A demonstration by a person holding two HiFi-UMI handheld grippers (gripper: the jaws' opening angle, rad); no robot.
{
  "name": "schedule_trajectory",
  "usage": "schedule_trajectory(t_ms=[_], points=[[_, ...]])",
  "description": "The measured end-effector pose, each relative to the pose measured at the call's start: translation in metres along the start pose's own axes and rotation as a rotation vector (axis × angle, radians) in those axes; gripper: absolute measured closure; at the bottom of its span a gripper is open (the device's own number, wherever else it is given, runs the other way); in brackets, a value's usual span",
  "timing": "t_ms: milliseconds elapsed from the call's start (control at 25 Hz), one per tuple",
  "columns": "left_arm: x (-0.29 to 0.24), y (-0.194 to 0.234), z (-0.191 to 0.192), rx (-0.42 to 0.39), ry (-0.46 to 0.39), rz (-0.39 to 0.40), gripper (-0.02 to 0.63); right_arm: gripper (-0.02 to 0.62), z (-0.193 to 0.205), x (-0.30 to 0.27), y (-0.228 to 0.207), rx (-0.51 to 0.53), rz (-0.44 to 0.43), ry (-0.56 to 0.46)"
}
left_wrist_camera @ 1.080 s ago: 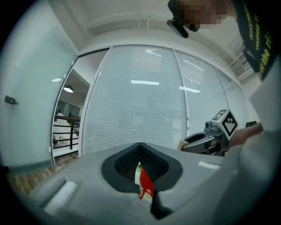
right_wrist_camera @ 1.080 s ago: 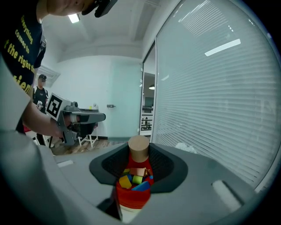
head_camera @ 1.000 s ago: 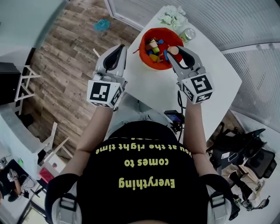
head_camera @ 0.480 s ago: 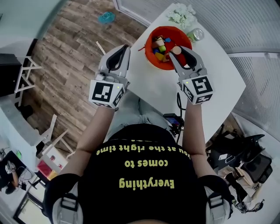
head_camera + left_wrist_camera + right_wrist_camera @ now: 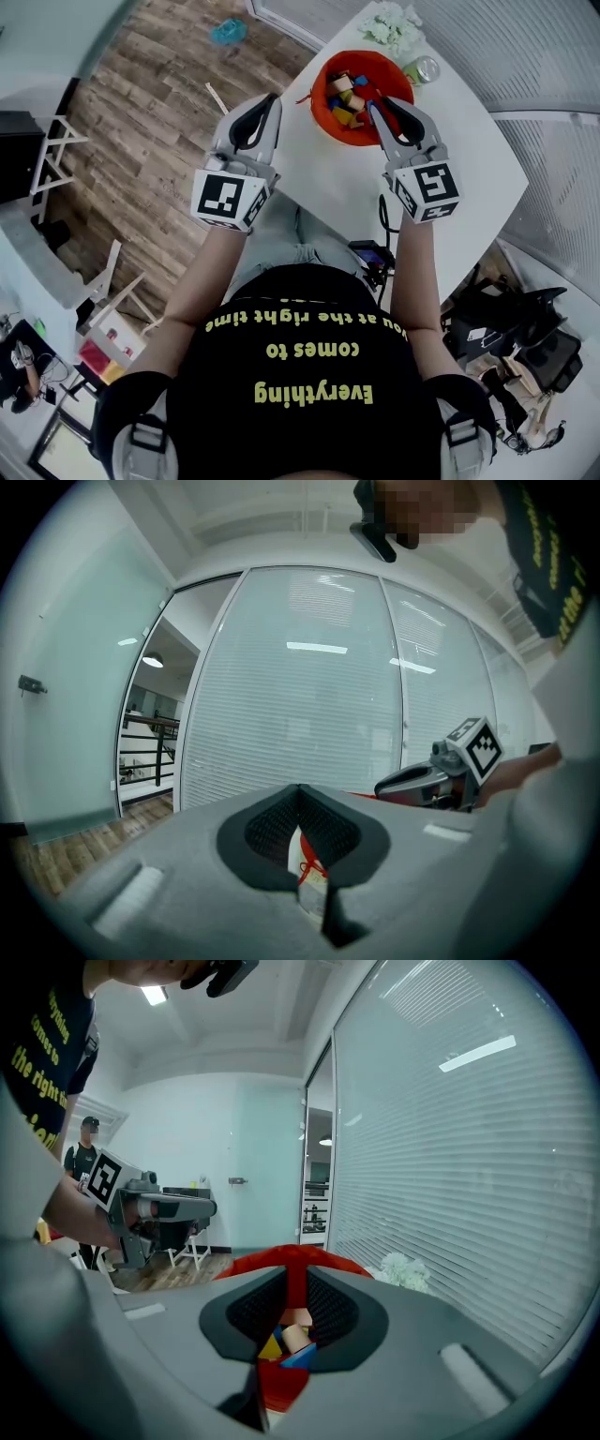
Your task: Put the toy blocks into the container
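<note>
A red container [image 5: 397, 79] stands on the white table [image 5: 328, 183], with several coloured toy blocks [image 5: 343, 97] in it. My right gripper [image 5: 376, 109] hangs over the container's near rim. Its jaws have just been closing and nothing is between them. In the right gripper view a narrow gap remains between its jaws [image 5: 296, 1290], showing the red container [image 5: 281, 1262] and the blocks [image 5: 287, 1339] below. My left gripper [image 5: 267, 103] hovers off the table's left edge, beside the container, its fingertips together and empty.
Behind the container stand a metal can [image 5: 424, 70] and a white fluffy object [image 5: 395, 24]. The table's left edge drops to a wooden floor, where a teal object [image 5: 225, 33] lies. Glass walls with blinds close off the far side.
A round beige block that sat at the tips of my right gripper over the container is gone from them, and the jaws now stand narrower. Neither hand has shifted.
</note>
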State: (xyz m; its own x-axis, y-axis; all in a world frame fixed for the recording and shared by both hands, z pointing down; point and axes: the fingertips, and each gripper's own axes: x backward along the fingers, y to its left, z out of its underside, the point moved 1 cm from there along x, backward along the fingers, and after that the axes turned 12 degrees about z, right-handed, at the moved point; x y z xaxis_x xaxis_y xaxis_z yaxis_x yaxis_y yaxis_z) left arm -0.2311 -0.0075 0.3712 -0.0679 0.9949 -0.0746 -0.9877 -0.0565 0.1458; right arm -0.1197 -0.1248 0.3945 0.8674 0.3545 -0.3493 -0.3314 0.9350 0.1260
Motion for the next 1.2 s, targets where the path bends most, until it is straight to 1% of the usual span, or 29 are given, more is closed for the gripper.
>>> schedule_trajectory(t_ms=[160,640,1200], points=[[0.0,0.0,-0.002,-0.004,-0.002,0.003,0.609,0.588,-0.004,0.002,-0.006,-0.02,0.026,-0.026],[-0.002,0.0,-0.018,-0.031,-0.021,0.029,0.609,0.588,-0.033,0.018,-0.018,-0.036,0.097,-0.12],[0.0,-0.006,-0.046,-0.087,-0.059,0.057,0.609,0.589,-0.065,0.061,-0.035,-0.047,0.17,-0.235]])
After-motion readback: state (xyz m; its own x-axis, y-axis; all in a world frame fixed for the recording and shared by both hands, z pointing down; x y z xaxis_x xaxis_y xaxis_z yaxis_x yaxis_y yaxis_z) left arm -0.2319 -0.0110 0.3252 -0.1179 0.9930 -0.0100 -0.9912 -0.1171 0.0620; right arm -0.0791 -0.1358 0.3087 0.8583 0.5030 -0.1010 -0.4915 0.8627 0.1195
